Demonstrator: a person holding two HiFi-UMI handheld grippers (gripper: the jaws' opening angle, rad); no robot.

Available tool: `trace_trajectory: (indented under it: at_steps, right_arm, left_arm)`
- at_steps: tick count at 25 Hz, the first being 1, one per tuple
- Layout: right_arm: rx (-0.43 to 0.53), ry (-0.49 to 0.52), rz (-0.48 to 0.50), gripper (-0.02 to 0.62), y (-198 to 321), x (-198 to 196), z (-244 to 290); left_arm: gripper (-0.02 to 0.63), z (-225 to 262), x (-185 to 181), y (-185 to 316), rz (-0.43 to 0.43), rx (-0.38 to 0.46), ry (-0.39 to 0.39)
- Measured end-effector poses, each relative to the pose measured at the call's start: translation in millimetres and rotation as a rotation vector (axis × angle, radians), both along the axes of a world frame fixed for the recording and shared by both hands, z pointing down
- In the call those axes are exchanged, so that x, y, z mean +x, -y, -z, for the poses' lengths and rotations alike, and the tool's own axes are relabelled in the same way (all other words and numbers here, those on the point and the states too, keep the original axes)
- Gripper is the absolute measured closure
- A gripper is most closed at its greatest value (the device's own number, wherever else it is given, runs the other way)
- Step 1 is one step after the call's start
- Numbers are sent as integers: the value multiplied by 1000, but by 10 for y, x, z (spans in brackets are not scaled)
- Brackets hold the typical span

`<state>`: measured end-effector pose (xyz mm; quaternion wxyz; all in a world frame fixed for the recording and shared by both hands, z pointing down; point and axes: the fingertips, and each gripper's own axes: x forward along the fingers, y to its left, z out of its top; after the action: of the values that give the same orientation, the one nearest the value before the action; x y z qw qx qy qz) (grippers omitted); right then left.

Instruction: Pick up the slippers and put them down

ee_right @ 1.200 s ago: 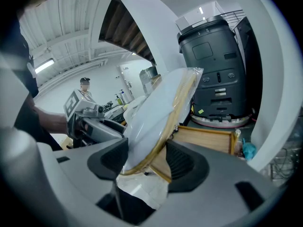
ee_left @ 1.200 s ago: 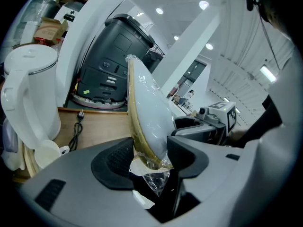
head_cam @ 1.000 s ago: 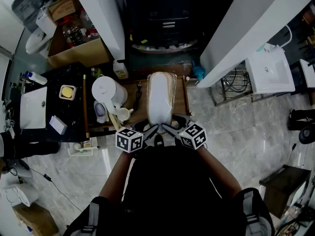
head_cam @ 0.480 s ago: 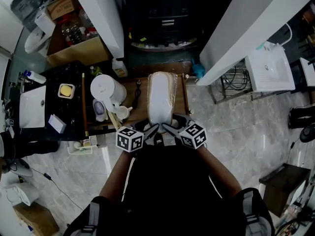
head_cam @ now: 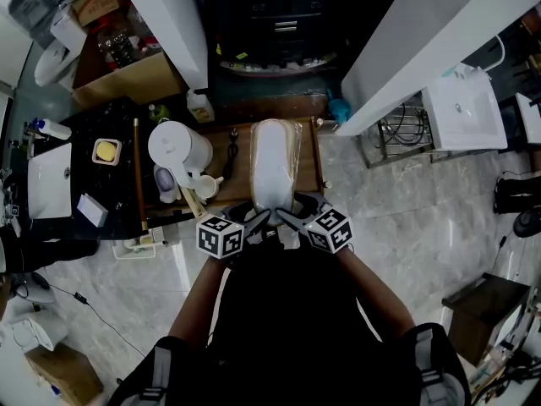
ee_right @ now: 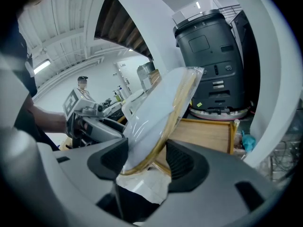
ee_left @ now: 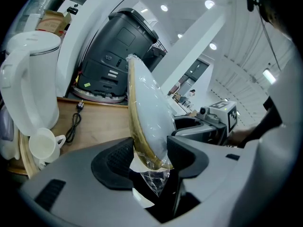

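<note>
The wooden desk has a white kettle at its left edge. The plastic-wrapped slippers extend lengthwise over the desk, with the near end toward the person. The left tool and right tool each pinch that near end, one from each side. A white cup stands beside the kettle.

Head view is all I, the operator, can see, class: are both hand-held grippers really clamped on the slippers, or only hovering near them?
Observer: The left gripper view shows the left hand-held gripper with its pads pressing both sides of the slippers.
Operator: And the right one?
Observer: The right hand-held gripper clamps them too, in its own view.
Operator: Are they wrapped?
Observer: Yes; clear plastic wrap hangs below the left jaws.
</note>
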<state>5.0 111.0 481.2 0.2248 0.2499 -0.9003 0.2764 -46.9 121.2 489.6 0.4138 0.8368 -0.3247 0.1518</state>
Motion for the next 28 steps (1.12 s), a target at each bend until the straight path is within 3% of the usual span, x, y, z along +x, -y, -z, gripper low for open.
trace_trajectory:
  at_steps: [28]
  right_arm:
    - [-121,30,-1,341,282,36,-586]
  left_arm:
    - [380,-576,42,240,-1,-122,21]
